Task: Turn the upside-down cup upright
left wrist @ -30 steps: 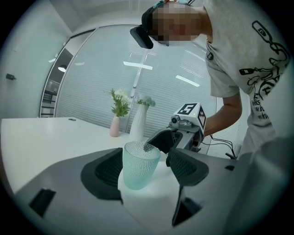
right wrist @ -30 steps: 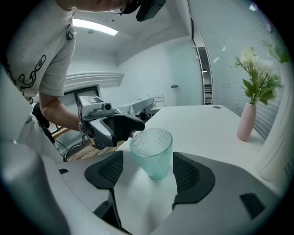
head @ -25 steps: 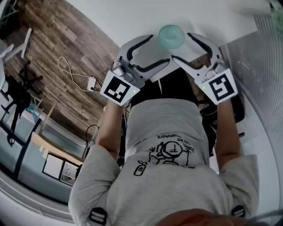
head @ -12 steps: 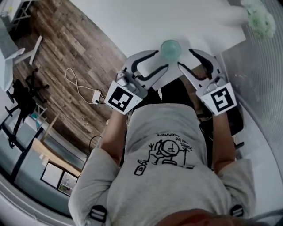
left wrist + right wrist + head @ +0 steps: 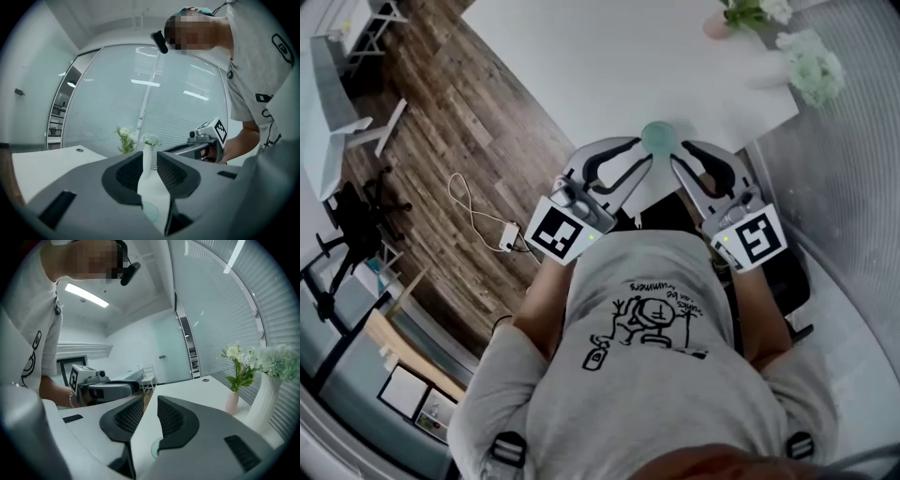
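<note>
Cup [image 5: 657,137], pale green, sits on the white table [image 5: 581,56] near its front edge, between the tips of both tongs in the head view; whether its mouth faces up is hard to tell. Left gripper [image 5: 640,156] and right gripper [image 5: 679,159] have just been closing. Each shows a narrow gap and grips nothing.

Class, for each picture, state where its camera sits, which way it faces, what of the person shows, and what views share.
Head view: on the head, steeply down onto table, cup, left tongs, right tongs; shirt, arms show.
Left gripper view: on left tongs, towards flowers and blinds; right forearm shows.
Right gripper view: on right tongs, towards far wall; left forearm shows.
Shared: cup. Both tongs' jaws have just been closing, empty.
</note>
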Motion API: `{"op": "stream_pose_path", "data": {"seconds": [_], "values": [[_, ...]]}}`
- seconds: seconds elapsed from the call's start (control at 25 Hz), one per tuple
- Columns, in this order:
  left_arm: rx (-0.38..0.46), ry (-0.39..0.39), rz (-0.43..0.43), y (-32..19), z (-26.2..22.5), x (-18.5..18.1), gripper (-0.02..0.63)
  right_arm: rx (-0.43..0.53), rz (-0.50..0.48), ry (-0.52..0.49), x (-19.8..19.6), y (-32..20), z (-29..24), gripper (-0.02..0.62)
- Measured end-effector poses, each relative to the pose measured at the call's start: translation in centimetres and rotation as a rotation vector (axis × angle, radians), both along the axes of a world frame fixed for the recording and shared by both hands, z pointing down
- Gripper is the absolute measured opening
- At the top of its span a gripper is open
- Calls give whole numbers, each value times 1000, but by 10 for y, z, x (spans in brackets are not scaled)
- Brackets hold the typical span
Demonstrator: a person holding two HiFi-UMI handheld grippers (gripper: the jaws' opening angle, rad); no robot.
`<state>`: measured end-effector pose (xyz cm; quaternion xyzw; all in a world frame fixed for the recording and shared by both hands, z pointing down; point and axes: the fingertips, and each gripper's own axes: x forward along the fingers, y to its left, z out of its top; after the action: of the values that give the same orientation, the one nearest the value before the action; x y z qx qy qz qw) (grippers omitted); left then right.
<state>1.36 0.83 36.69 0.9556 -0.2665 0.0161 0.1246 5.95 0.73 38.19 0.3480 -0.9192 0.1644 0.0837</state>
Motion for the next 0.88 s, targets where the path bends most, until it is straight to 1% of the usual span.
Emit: {"op": "stream_pose_path", "data": {"seconds": [0.16,0.24,0.32,0.4,0.52,0.6,0.68,0.88], "values": [[23,26,-13,2,-19,2,62,26,24,-13,-5,0,-17,78],[19,35,-16,3,-32,1,51,43,32,-20,-9,0,-33,74],[7,58,-23,2,-44,1,40,62,43,-29,-10,-2,-48,73],[12,79,-30,1,-59,1,30,82,52,-36,-10,-4,-63,69],[55,83,-19,4,-80,3,23,121,48,-45,-10,-7,-85,66],[97,64,8,9,-92,7,23,151,35,-56,-14,-8,-100,66],[111,59,12,12,-102,7,19,175,29,-66,-17,-7,-115,66],[83,94,-57,11,-126,-3,8,221,24,-80,-22,-2,-152,66]]}}
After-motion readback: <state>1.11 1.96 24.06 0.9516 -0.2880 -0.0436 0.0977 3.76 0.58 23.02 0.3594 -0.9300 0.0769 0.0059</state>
